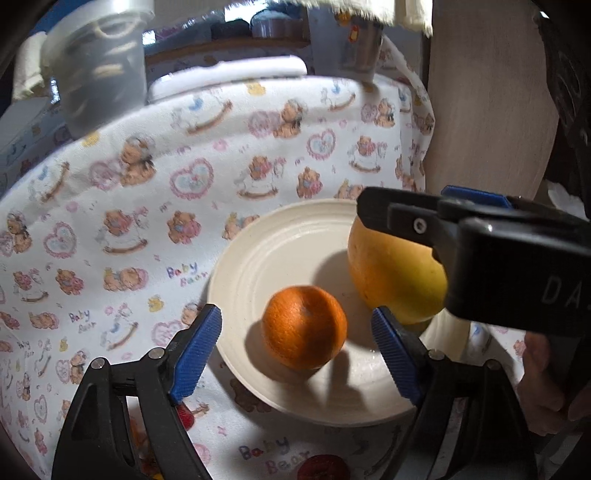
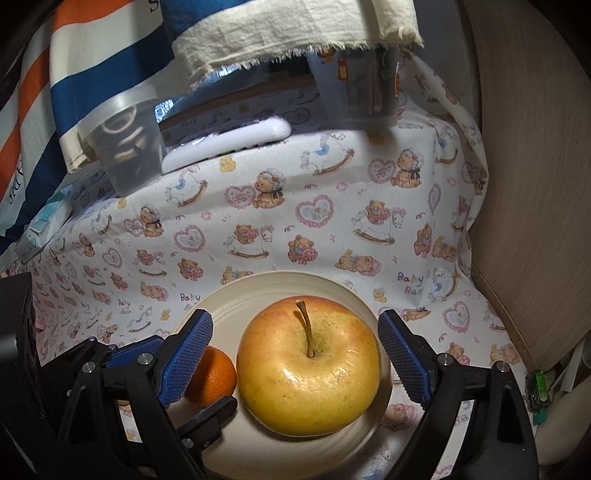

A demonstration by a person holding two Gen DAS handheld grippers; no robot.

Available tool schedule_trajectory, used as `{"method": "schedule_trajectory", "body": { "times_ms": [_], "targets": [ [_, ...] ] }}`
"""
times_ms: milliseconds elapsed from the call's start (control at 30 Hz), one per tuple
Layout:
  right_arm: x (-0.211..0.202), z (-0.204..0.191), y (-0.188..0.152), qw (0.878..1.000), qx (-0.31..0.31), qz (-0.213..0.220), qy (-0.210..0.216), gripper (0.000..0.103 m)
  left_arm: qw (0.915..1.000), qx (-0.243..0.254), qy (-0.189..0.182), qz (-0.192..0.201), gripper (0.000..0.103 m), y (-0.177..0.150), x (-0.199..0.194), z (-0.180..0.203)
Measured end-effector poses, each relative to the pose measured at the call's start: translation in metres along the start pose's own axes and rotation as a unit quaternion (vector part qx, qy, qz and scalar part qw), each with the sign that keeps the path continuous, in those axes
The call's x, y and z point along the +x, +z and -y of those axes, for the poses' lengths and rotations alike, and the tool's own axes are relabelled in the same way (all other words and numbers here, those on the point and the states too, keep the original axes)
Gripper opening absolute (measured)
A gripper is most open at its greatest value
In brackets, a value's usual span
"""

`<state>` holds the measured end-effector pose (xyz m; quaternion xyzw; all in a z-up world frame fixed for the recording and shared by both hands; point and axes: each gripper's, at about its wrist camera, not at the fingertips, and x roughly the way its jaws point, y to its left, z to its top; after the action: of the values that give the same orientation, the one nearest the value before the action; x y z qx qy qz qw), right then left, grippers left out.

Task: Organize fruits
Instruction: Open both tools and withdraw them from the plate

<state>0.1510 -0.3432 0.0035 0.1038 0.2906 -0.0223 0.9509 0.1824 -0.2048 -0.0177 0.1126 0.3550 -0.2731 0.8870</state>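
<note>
A cream plate [image 1: 258,258] lies on the bear-print cloth. On it sit an orange [image 1: 304,326] and a large yellow-red apple [image 1: 391,273]. My left gripper [image 1: 295,350] is open, its blue pads on either side of the orange and not touching it. My right gripper [image 2: 295,358] is open around the apple [image 2: 308,365], pads clear of its sides. The right gripper's body [image 1: 480,251] shows in the left wrist view above the apple. The orange [image 2: 212,376] shows in the right wrist view behind the left pad, on the plate [image 2: 280,284].
A clear plastic container [image 2: 125,144], a white flat device [image 2: 229,142] and a printed cup [image 2: 358,88] stand at the table's far edge. Hanging cloth [image 2: 295,33] overhangs the back. A wooden panel [image 2: 535,184] stands to the right. Red fruit pieces [image 1: 323,467] lie near the front.
</note>
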Motion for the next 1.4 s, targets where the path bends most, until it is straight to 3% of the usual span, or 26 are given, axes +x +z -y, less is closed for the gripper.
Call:
{"method": "schedule_trajectory", "body": {
  "times_ms": [233, 300, 433, 500, 633, 800, 967, 1133, 1267, 1333, 1400],
  "targets": [
    [-0.034, -0.006, 0.007, 0.997, -0.007, 0.074, 0.023, 0.093, 0.9983, 0.002, 0.031, 0.049, 0.082, 0.007, -0.036, -0.019],
    [-0.047, -0.010, 0.007, 0.994, -0.013, 0.102, 0.032, 0.102, 0.9965, 0.004, 0.047, 0.069, 0.082, 0.003, -0.052, -0.032],
    [-0.068, -0.024, 0.004, 0.988, -0.032, 0.145, 0.053, 0.102, 0.9916, -0.020, 0.067, 0.109, 0.082, -0.012, -0.089, -0.062],
    [-0.075, -0.031, -0.001, 0.984, -0.039, 0.161, 0.064, 0.102, 0.9865, -0.031, 0.082, 0.138, 0.083, -0.023, -0.110, -0.075],
    [-0.082, -0.046, -0.007, 0.979, -0.057, 0.173, 0.086, 0.102, 0.9720, -0.056, 0.121, 0.193, 0.103, -0.043, -0.145, -0.088],
    [-0.083, -0.061, -0.021, 0.975, -0.074, 0.186, 0.092, 0.103, 0.9549, -0.079, 0.139, 0.250, 0.103, -0.070, -0.177, -0.094],
    [-0.081, -0.073, -0.034, 0.979, -0.080, 0.138, 0.123, 0.103, 0.9524, -0.087, 0.156, 0.247, 0.103, -0.089, -0.181, -0.097],
    [-0.077, -0.079, -0.050, 0.981, -0.101, 0.121, 0.110, 0.103, 0.9530, -0.074, 0.183, 0.230, 0.103, -0.103, -0.168, -0.093],
    [-0.068, -0.076, -0.060, 0.984, -0.091, 0.116, 0.104, 0.103, 0.9646, -0.073, 0.150, 0.205, 0.103, -0.106, -0.158, -0.092],
    [-0.067, -0.073, -0.062, 0.988, -0.071, 0.113, 0.079, 0.103, 0.9647, -0.077, 0.149, 0.203, 0.103, -0.110, -0.155, -0.091],
    [-0.070, -0.070, -0.063, 0.987, -0.061, 0.121, 0.083, 0.103, 0.9615, -0.078, 0.161, 0.209, 0.103, -0.112, -0.155, -0.089]
  ]
}}
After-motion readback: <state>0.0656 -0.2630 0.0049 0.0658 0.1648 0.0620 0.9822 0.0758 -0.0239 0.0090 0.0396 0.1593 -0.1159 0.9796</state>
